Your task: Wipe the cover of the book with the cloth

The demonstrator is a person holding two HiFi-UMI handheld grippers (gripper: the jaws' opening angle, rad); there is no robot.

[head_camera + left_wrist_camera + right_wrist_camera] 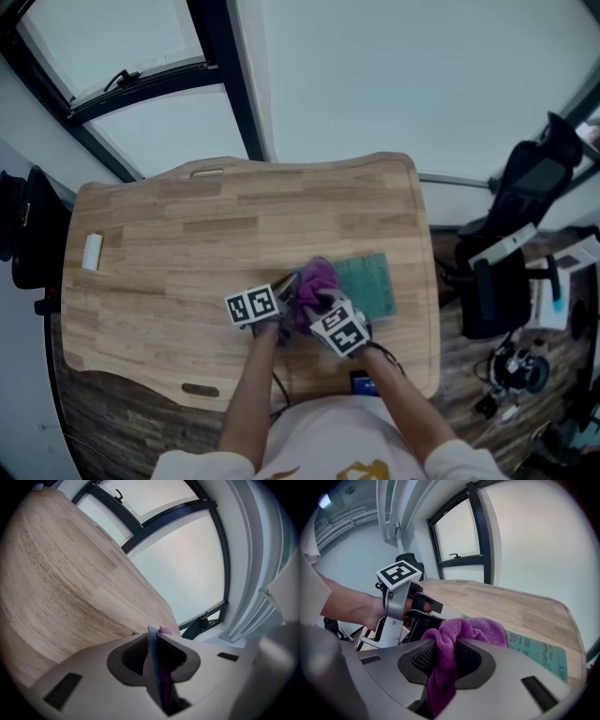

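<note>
A teal book point(367, 281) lies flat on the wooden table point(169, 262), right of centre near the front. A purple cloth point(319, 278) is bunched over the book's left end. My right gripper point(315, 300) is shut on the cloth point(473, 630), which bulges out past its jaws point(446, 656) over the book's cover point(539, 651). My left gripper point(289, 287) sits just left of the cloth, shut on a thin teal edge point(152, 644) that looks like the book's edge, with a bit of purple cloth point(165, 631) behind it. The cloth hides the book's left end.
A small white object point(92, 251) lies near the table's left edge. A dark blue item point(364, 382) sits at the front edge by the person's body. A black office chair point(511, 253) stands right of the table, a dark bag point(33, 239) left of it. Windows lie beyond.
</note>
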